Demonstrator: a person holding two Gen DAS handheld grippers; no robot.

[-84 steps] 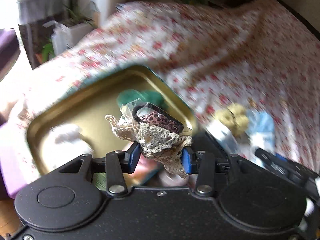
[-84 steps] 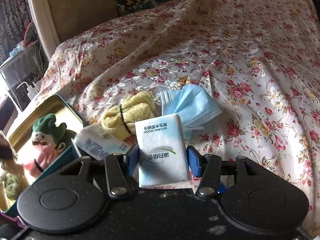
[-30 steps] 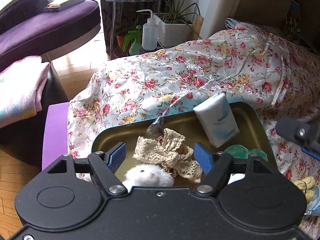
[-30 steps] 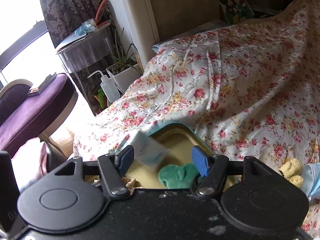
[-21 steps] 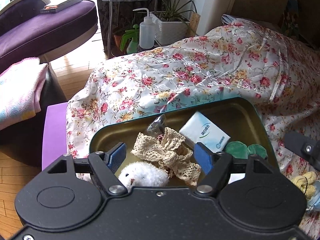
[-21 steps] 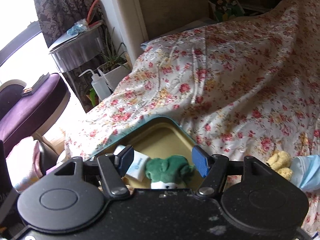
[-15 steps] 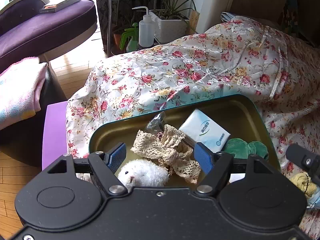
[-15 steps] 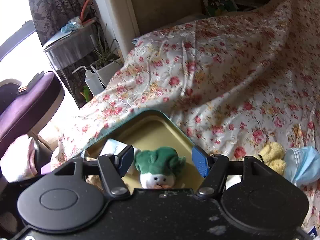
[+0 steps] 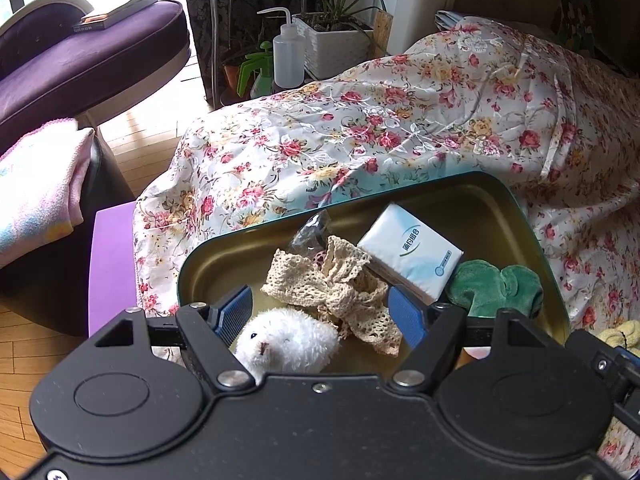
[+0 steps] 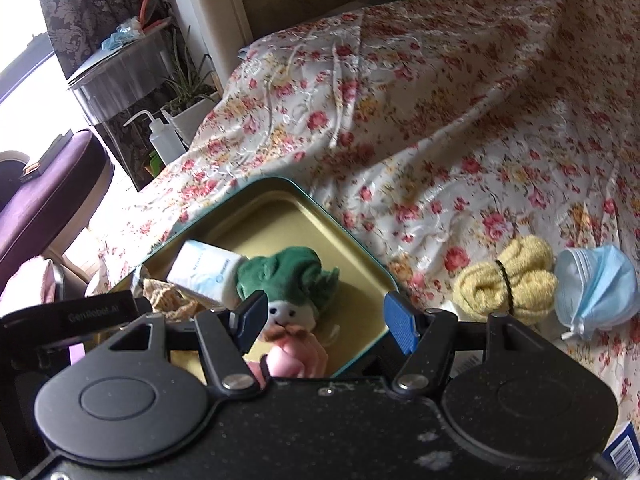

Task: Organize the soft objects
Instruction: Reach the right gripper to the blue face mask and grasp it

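Note:
A gold tin tray [image 9: 472, 192] [image 10: 280, 216] lies on the floral cloth. In it lie a cream lace piece [image 9: 332, 284], a white plush toy [image 9: 288, 344], a tissue pack [image 9: 412, 252] [image 10: 204, 268] and a green-hatted doll [image 9: 496, 288] [image 10: 284, 280]. My left gripper [image 9: 324, 316] hovers open over the lace and the plush, holding nothing. My right gripper [image 10: 324, 322] is open above the doll, empty. To the tray's right on the cloth rest a yellow towel roll [image 10: 508, 280] and a blue face mask [image 10: 596, 288].
The floral cloth [image 9: 400, 128] rises in folds behind the tray. To the left are a purple sofa [image 9: 80, 64], a pink towel [image 9: 36, 184], a squeeze bottle [image 9: 286, 58] and a potted plant [image 9: 340, 36]. A barcode-printed packet [image 10: 624, 452] peeks out at the lower right.
The right gripper let go of the tissue pack, which dropped into the tray beside the lace, then swung down and right toward the towel roll and mask. The left gripper, having released the lace, stays put.

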